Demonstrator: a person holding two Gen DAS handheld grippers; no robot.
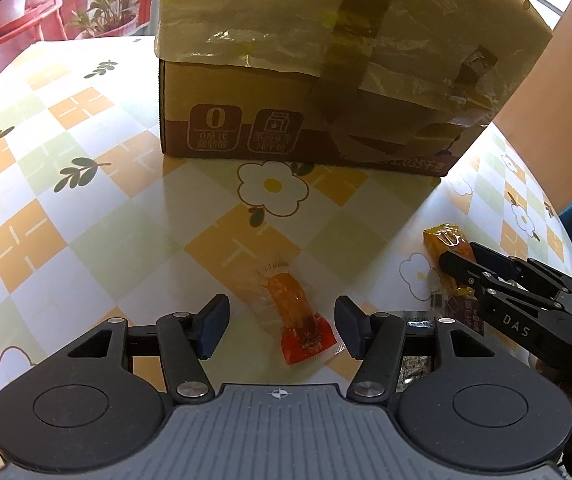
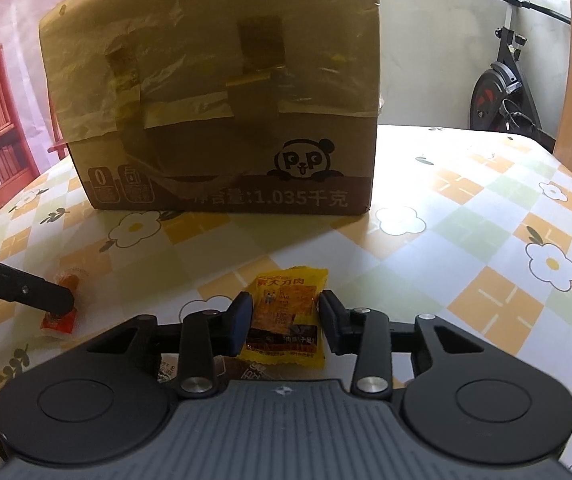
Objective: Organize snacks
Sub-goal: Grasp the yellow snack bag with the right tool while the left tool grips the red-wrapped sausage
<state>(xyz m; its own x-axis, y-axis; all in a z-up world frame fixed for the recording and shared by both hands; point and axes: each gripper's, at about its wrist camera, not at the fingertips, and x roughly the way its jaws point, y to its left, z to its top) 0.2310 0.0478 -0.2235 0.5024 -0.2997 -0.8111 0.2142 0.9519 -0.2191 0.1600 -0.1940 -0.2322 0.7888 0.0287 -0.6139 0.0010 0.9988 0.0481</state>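
On the flowered tablecloth lies an orange-red sausage packet (image 1: pixel 292 312), between the fingers of my left gripper (image 1: pixel 282 324). That gripper is open, with a gap on each side of the packet. A yellow snack packet (image 2: pixel 286 312) sits between the pads of my right gripper (image 2: pixel 286 320), which touch both of its side edges. In the left wrist view the right gripper (image 1: pixel 460 254) reaches in from the right over the yellow packet (image 1: pixel 444 238). In the right wrist view one left finger (image 2: pixel 38 294) lies across the sausage packet (image 2: pixel 60 324).
A taped cardboard box (image 1: pixel 326 80) (image 2: pixel 226 100) stands behind both packets on the table (image 1: pixel 86 208). Dark snack packets (image 1: pixel 466 312) (image 2: pixel 254 372) lie near the grippers' bases. An exercise bike (image 2: pixel 502 80) stands beyond the table's far right edge. Potted plants (image 1: pixel 102 8) are at the far left.
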